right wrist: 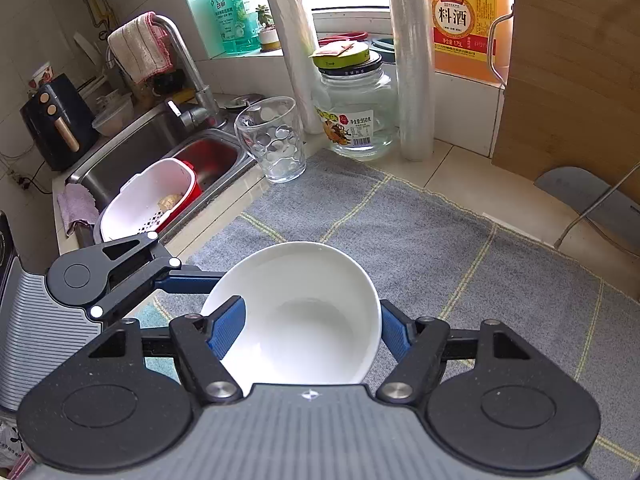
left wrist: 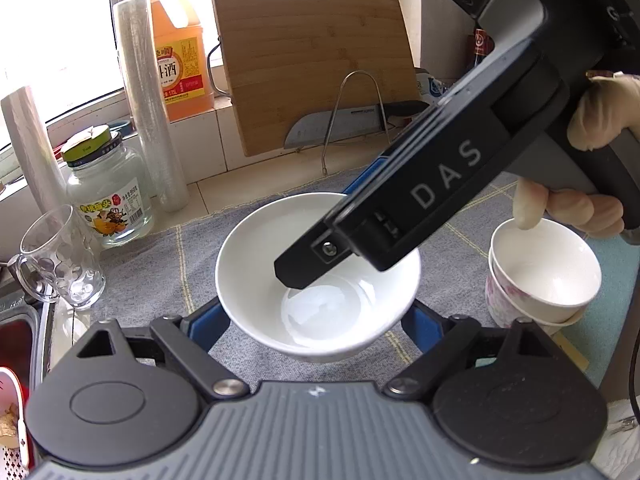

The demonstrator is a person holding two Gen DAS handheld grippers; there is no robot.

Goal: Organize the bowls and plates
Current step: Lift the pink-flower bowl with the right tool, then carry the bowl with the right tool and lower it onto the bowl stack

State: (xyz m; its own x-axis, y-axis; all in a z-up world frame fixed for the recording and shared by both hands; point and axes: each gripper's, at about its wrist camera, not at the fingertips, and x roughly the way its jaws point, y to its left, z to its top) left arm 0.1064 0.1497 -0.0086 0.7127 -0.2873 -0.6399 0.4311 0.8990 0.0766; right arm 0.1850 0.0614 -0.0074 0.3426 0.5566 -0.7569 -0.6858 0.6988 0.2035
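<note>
A white bowl (left wrist: 256, 264) hangs tilted over the grey towel (left wrist: 160, 264), held from two sides. My left gripper (left wrist: 318, 320) has its blue fingers (left wrist: 210, 330) against the bowl's left and right sides, and the fingertips are hidden behind it. My right gripper (left wrist: 324, 232) reaches in from the upper right, one finger inside the bowl and one behind its far wall. In the right wrist view the bowl (right wrist: 304, 320) sits between my right gripper's (right wrist: 310, 330) blue pads (right wrist: 228, 326). Two stacked small bowls (left wrist: 544, 272) stand to the right.
A drinking glass (right wrist: 274, 140), a lidded jar (right wrist: 356, 116), two film rolls (right wrist: 412, 64), a cooking-wine bottle (right wrist: 460, 20), a cutting board (left wrist: 316, 68) and a knife (left wrist: 340, 124) line the back. The sink (right wrist: 132, 148) with a colander (right wrist: 148, 200) lies left. A gloved hand (left wrist: 596, 116) holds my right gripper.
</note>
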